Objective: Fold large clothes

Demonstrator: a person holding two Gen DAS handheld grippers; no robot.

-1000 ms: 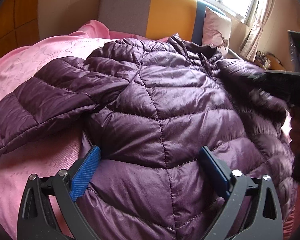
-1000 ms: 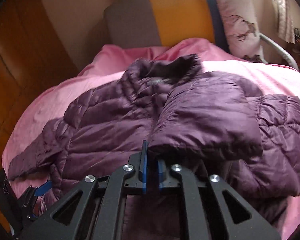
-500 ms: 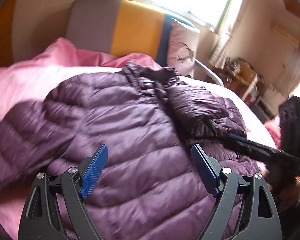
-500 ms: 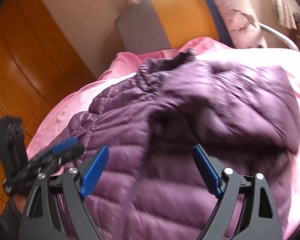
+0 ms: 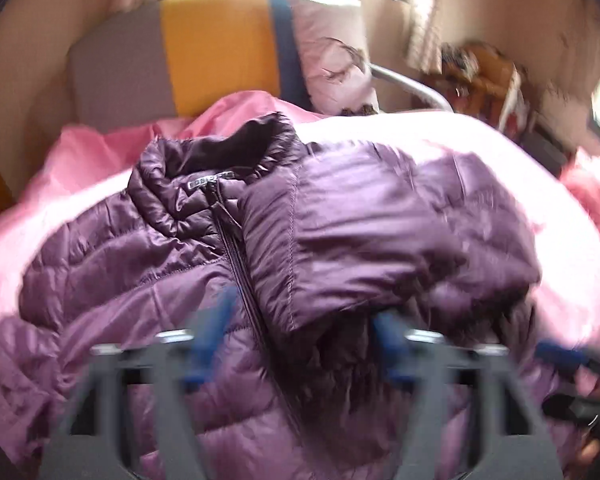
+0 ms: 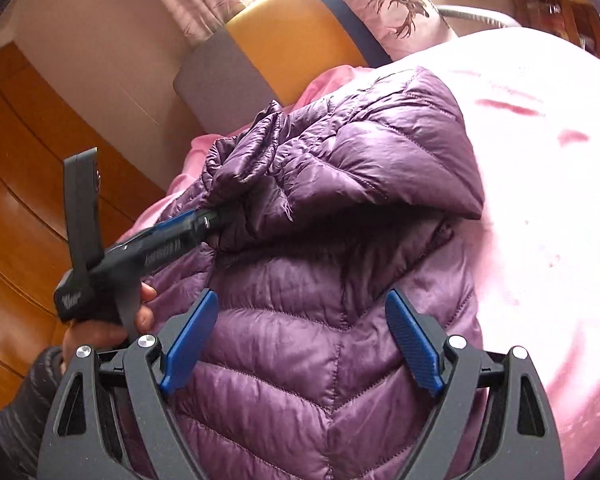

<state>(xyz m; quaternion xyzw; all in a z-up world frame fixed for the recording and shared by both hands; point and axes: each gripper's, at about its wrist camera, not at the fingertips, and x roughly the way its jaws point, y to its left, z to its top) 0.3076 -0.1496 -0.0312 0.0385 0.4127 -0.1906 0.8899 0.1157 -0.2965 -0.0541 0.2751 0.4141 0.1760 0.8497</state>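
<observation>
**Jacket on bed, left jaws closing**

While spread across the pink bed (image 6: 540, 208), lies zipped, collar toward the headboard (image 5: 216, 52): purple jacket (image 6: 284, 344), one side folded over its front. Left hand-held gripper (image 6: 224, 216): jaws closing, tips reaching into a fold near the collar; grip hard to tell. Right hand-held gripper (image 6: 300, 344): wide open above the hem, holding nothing.

Neck label (image 5: 211, 179) on jacket (image 5: 340, 220): lettering blurred, unreadable.
</observation>
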